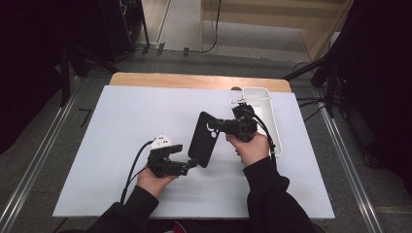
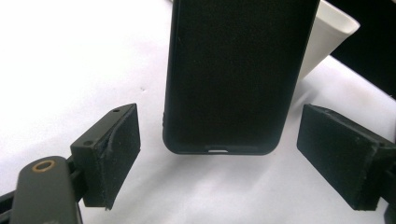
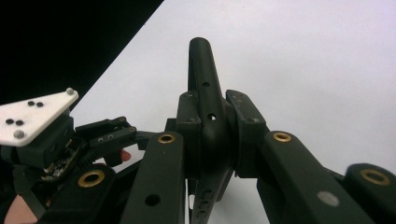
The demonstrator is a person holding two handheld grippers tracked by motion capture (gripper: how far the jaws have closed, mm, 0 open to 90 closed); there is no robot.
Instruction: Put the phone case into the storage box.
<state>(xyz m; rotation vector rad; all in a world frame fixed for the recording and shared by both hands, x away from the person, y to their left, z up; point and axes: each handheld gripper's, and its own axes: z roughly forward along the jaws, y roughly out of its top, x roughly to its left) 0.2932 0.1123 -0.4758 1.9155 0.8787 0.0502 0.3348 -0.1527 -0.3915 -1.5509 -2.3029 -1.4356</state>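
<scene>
A black phone case [image 1: 201, 138] is held tilted above the white table, and my right gripper [image 1: 216, 127] is shut on its right edge near the camera cut-out. The right gripper view looks along the case's thin edge [image 3: 201, 60], pinched between the two pads [image 3: 212, 126]. My left gripper [image 1: 193, 162] is open at the case's lower end. In the left gripper view the case's inner face [image 2: 233, 74] stands between the spread pads [image 2: 119, 144], with a gap on each side. The left gripper [image 3: 109, 133] also appears at the left of the right gripper view.
A long white tray [image 1: 266, 114] lies at the table's right side just behind the right hand; its corner [image 2: 327, 32] peeks out behind the case. The white table top [image 1: 121, 126] has a wooden strip [image 1: 194, 80] along its far edge.
</scene>
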